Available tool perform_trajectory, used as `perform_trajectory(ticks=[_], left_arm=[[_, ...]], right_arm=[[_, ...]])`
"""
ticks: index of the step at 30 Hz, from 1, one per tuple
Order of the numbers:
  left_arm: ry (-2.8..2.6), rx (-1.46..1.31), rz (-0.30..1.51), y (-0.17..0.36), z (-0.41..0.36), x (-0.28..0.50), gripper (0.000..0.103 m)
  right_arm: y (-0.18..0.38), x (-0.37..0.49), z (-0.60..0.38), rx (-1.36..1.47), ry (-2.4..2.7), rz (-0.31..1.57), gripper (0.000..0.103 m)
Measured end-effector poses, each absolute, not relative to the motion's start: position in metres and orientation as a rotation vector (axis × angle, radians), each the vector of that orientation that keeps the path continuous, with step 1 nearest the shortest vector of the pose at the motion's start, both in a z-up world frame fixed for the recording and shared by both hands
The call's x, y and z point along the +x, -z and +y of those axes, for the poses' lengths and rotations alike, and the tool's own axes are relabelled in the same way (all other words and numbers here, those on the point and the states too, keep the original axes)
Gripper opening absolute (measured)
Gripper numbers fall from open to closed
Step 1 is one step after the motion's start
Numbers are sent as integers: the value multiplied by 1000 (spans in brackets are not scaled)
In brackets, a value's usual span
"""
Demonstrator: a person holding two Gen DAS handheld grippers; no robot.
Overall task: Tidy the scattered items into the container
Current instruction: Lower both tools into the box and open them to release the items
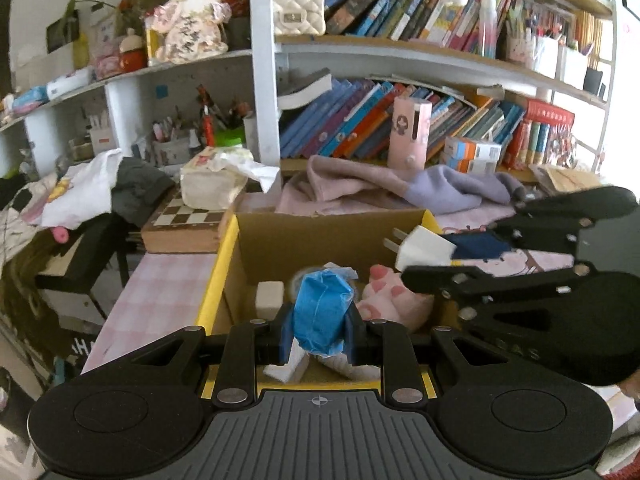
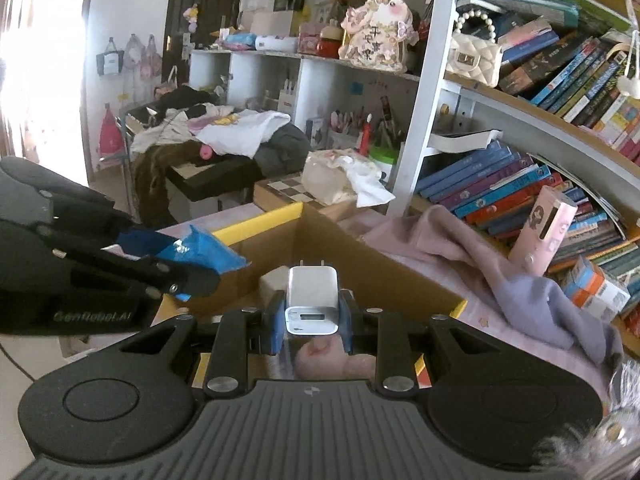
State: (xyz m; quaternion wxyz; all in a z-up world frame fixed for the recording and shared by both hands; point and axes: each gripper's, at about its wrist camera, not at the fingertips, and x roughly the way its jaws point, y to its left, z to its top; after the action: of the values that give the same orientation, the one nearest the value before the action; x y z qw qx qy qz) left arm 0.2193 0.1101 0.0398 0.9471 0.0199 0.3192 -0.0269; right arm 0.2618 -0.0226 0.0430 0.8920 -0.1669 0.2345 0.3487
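Both tools grip items over the box [image 1: 332, 236]: blue packet [image 1: 322, 312], white charger [image 2: 312, 300].

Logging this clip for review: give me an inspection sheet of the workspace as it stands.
Surface: table with pink checked cloth.
Job's things: open cardboard box already holds a pink plush toy and a white block.
Clutter: pink and purple cloths, chessboard.
Grippers: left tool shut on blue packet; right tool shut on white charger plug; both by the box.
Cables: nothing seen.
Surroundings: crowded bookshelves.
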Motion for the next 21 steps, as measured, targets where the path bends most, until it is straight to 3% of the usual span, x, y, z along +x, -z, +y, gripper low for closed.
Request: perform_trajectory(ticks=[21], left_arm=[[102,122,862,24,118,314,23]], right_arm=[[21,377,38,-514,-740,675,25]])
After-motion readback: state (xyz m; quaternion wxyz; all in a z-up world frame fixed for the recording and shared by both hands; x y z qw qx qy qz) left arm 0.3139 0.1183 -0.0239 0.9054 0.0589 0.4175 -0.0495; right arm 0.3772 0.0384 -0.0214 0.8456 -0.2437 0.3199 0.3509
